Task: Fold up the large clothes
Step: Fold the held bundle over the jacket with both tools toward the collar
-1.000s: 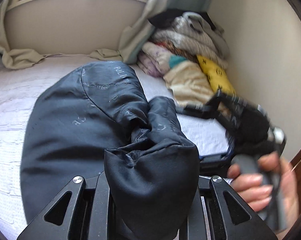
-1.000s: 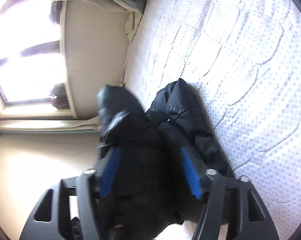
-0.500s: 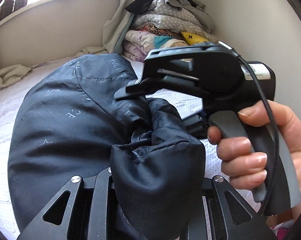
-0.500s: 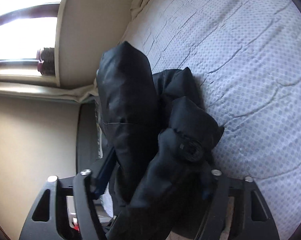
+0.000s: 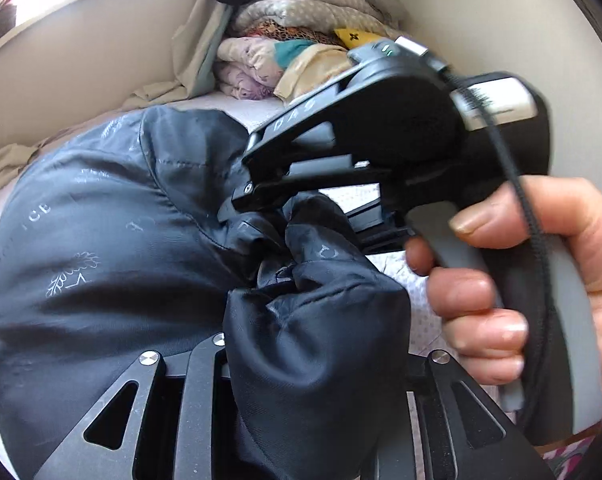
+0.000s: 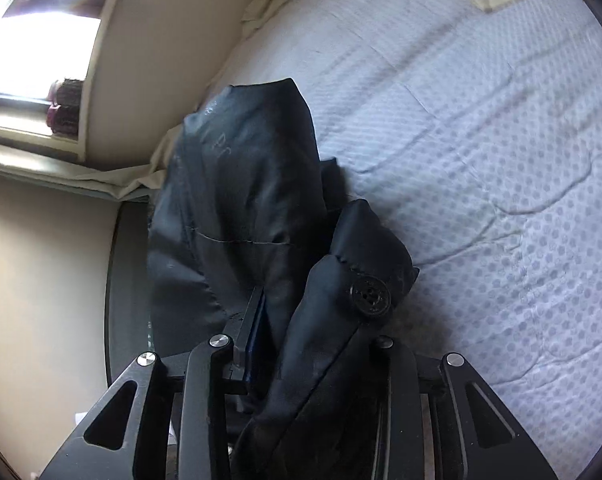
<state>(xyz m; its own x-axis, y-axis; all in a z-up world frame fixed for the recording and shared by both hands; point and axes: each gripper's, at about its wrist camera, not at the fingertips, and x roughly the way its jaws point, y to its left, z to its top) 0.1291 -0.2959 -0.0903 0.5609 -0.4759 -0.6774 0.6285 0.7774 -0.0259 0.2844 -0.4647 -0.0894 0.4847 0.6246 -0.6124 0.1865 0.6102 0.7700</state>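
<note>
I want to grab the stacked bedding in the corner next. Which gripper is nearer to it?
Right. In the left wrist view the right gripper sits between the left gripper and the pile of bedding, both clamped on the black jacket.

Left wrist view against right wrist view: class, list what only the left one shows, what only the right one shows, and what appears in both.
Only the left wrist view shows the person's hand holding the right gripper's handle, and the pile of folded clothes in the corner. Only the right wrist view shows the jacket's button and the window. Both show the black jacket clamped in that view's own gripper, over the dotted bedspread.
</note>
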